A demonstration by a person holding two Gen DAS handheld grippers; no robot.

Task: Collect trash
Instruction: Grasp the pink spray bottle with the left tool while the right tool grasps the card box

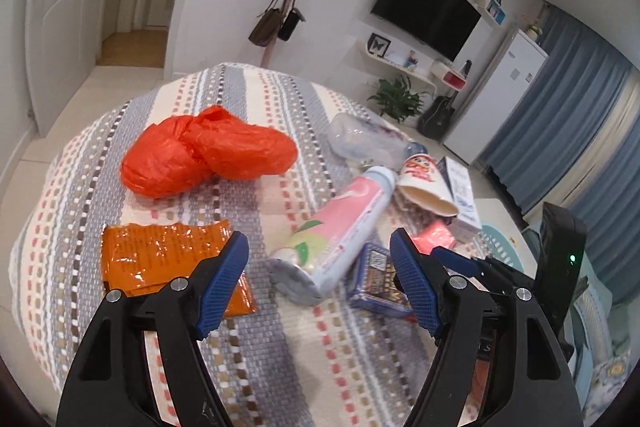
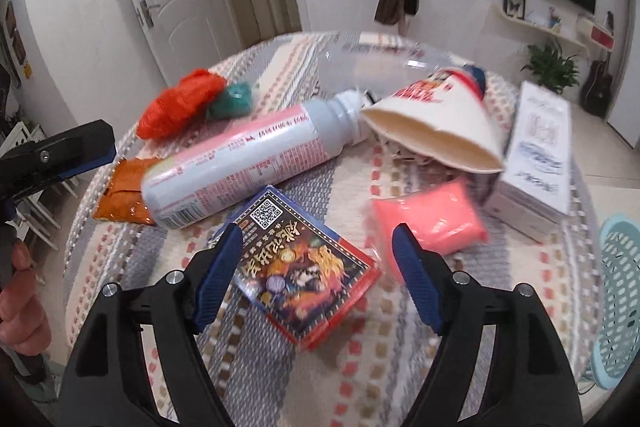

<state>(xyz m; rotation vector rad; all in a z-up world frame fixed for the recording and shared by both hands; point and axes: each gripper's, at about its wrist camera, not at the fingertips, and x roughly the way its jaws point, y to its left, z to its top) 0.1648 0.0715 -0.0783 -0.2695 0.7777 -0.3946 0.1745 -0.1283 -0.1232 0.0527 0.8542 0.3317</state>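
Note:
Trash lies on a round table with a striped woven cloth (image 1: 280, 367). In the left wrist view: a crumpled red plastic bag (image 1: 208, 155), an orange foil packet (image 1: 160, 259), a pink-and-grey bottle (image 1: 340, 223) on its side, a paper cup (image 1: 426, 187), a clear plastic bottle (image 1: 364, 141). My left gripper (image 1: 320, 283) is open and empty above the bottle's base. My right gripper (image 2: 318, 275) is open and empty over a dark printed packet (image 2: 304, 267); a pink packet (image 2: 432, 219) lies by its right finger.
A white box (image 2: 536, 155) lies at the table's right edge. A light blue perforated basket (image 2: 618, 299) stands off the table to the right. A small green wad (image 2: 234, 101) sits beside the red bag (image 2: 180, 103). The left gripper shows at the right wrist view's left edge (image 2: 56, 155).

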